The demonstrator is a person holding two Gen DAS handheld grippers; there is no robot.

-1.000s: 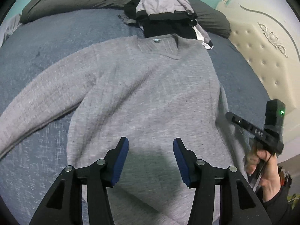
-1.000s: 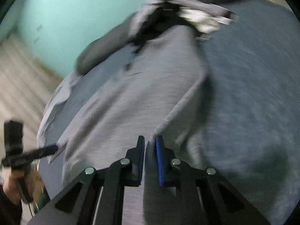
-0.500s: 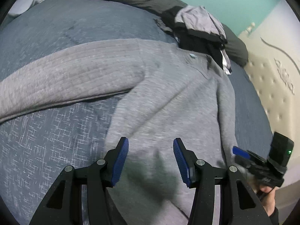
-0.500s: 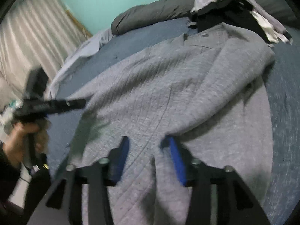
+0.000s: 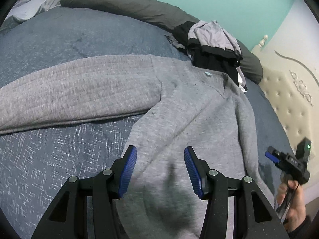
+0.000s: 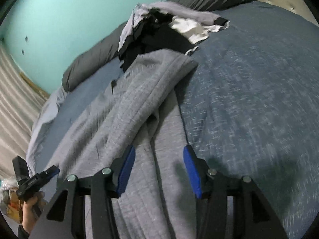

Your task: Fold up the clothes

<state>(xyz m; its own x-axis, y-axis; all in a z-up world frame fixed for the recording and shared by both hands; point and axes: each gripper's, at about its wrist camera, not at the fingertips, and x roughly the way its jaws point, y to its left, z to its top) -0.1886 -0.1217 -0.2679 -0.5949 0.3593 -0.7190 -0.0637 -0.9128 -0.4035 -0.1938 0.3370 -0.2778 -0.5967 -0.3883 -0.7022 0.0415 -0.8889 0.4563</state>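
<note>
A grey sweater [image 5: 189,119] lies front-up on my blue bedspread [image 5: 59,155], its neckline toward 1 o'clock in the left wrist view, one sleeve [image 5: 79,91] stretched out toward 9 o'clock and the other sleeve [image 6: 139,99] folded in over the body. At 12 to 1 o'clock, touching the collar, sits a heap of black, grey and white clothes [image 5: 213,45] against a dark bolster pillow [image 5: 129,6]. My left tongs [image 5: 160,169] hang spread over the sweater's lower body, gripping nothing. My right tongs [image 6: 159,169] have just been opening; they now stand spread above the sweater's side edge, pads clear of the cloth.
</note>
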